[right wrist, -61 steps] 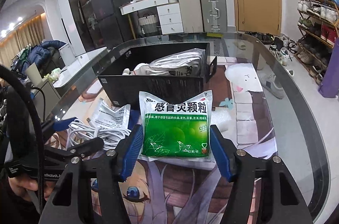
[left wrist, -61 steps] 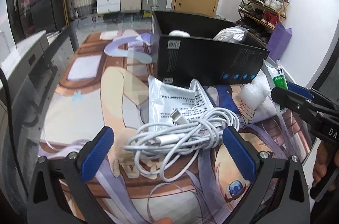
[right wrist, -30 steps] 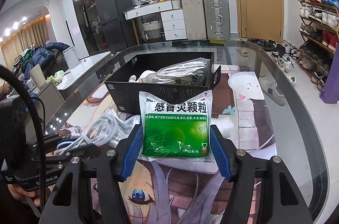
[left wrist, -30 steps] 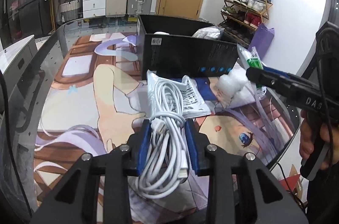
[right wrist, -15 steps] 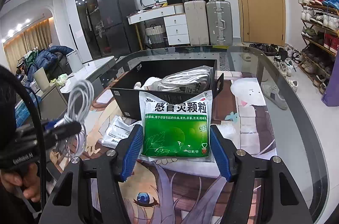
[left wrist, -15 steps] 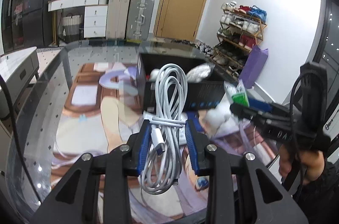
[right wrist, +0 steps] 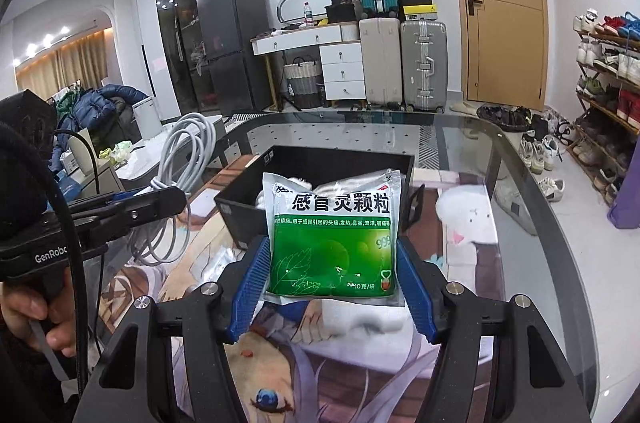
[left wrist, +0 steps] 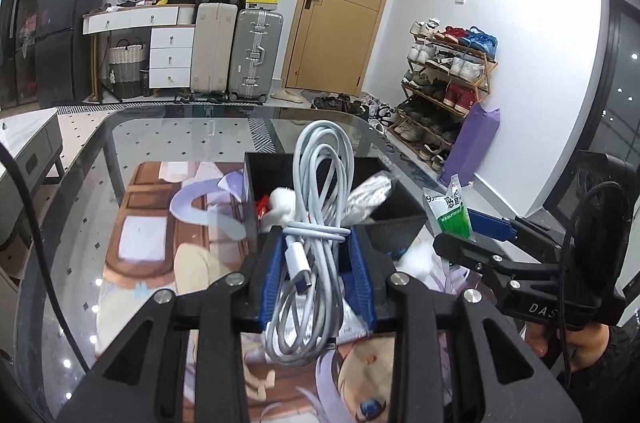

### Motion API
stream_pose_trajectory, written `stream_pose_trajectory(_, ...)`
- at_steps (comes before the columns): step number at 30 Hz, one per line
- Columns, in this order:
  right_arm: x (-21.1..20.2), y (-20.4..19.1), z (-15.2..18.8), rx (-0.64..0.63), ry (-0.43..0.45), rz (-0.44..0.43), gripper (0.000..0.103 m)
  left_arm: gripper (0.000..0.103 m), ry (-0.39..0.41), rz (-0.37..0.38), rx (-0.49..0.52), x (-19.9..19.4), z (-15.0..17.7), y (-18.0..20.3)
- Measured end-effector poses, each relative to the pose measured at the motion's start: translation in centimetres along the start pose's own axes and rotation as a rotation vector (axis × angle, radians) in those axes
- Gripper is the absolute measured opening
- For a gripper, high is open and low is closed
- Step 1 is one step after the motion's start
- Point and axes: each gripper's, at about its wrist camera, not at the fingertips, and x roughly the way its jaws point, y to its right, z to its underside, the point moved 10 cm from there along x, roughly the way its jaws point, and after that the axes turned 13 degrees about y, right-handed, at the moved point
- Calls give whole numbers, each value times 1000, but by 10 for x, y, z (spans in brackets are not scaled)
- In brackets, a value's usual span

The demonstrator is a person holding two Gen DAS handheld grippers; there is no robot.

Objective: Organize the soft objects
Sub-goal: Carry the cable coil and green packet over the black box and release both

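Observation:
My left gripper is shut on a coiled white charging cable and holds it in the air above the table, in front of the black box. The cable also shows in the right wrist view. My right gripper is shut on a green medicine sachet and holds it up in front of the same black box. The sachet shows at the right of the left wrist view. The box holds white soft items.
A glass table carries an anime-print mat. A white printed bag and white bubble wrap lie on the mat near the box. Suitcases, drawers and a shoe rack stand beyond the table.
My left gripper closed on the cable and lifted it off the mat, then moved it up toward the box. My right gripper kept hold of the sachet and rose a little.

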Motion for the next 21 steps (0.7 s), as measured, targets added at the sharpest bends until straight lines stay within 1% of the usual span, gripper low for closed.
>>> stream_pose_trajectory(7,13,7,-16,-14,8,-7,64,31,14,-5,16,18,-18,-2)
stream_pose_trajectory(12,28,17,-17,-4,0,-5,64,31,19,-8,20,31,-28,-4)
stream_pose_trajectory(17,44,22,-17,-8,-22,-3,64,31,19,-10,32,43,-34,-3)
stream_pose_trajectory(21,58,23,-24,-24,-35,-7,64,31,2,-7,42,57,-35,-2)
